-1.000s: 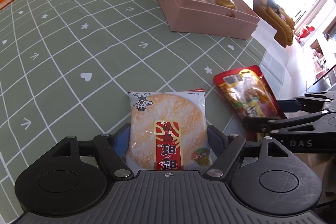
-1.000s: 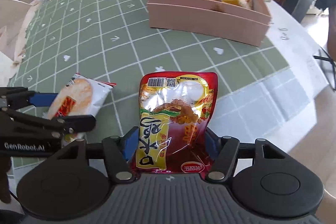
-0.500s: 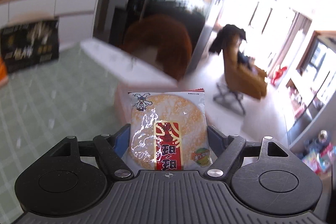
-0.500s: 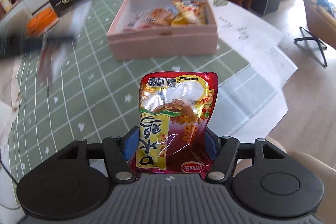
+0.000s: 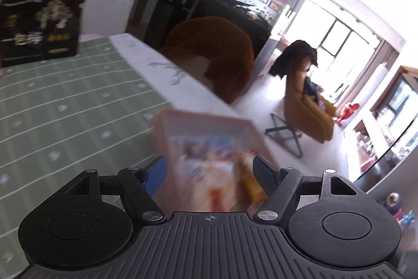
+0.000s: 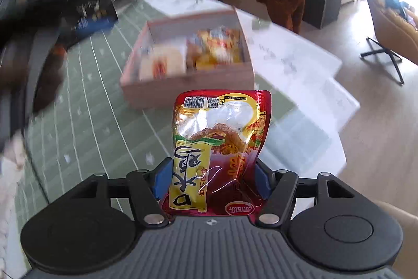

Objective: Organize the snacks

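Left wrist: rice cracker pack [image 5: 209, 187] now lies in pink box [image 5: 203, 122].

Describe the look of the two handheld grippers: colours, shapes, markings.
Both match: the left gripper and right gripper have a ribbed dark grey body with a small crosshair mark, two round black discs, black linkage arms with silver pivot screws, and blue finger pads.

My left wrist camera sat close above the pink box [image 5: 206, 127], angled down along my fingers, facing the table's far edge and the bright room. My right wrist camera sat farther back, tilted down across the green tablecloth [image 6: 86, 122] at that box [image 6: 188, 85]. Both views shared the box, the tablecloth and the brown chair [image 5: 216, 56].
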{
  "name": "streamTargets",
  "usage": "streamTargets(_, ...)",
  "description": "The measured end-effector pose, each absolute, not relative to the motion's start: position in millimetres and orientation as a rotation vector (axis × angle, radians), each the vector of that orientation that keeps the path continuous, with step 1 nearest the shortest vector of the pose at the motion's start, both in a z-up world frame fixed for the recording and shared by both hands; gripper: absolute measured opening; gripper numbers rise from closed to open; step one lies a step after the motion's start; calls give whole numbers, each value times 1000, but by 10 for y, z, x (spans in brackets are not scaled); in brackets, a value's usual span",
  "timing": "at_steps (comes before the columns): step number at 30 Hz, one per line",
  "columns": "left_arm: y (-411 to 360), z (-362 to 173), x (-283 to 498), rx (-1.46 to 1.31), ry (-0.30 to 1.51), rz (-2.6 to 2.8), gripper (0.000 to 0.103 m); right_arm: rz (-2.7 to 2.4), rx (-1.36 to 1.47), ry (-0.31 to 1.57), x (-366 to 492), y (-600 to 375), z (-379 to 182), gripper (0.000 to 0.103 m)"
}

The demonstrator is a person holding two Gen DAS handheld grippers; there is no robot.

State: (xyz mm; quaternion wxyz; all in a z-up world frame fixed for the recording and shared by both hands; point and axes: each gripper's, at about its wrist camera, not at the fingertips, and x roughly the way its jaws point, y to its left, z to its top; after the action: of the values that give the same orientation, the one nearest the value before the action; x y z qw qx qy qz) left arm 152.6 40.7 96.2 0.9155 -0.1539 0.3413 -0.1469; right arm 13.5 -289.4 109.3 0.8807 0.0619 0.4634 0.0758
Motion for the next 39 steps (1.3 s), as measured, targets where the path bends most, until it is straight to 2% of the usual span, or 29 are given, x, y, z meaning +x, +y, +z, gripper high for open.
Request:
streamTargets(4,632,706,1105,-349,749,-255,78,193,128,854,578,-2825,1538,66)
streamTargets(6,694,565,964,-379,778,-224,78,194,134,789,899,-2751,1765,75)
streamTargets(7,685,489,921,-384,801,-214,78,179,132,774,1063,-2716,1829,84)
streamTargets(11,607,317,678,-328,842,-230,77,117,137,802,1395,-2662,1805,85)
streamTargets(16,494,385,507,-275,832,-244,77,116,183,797,872,-2709,1500,85)
streamTargets(24,73,677,365,-102,797,-291,76,60,15,900,88,-2476,1011,85)
streamTargets(28,66,464,394,-77,814,-269,74,68,61,912,-25,-2519,900,85)
streamTargets(35,292,30,562,-38,775,-199,74,22,136,854,244,-2461,291,85)
streamTargets(39,358,-82,629,26,752,-158,74,14,145,869,376,-2328,150,86)
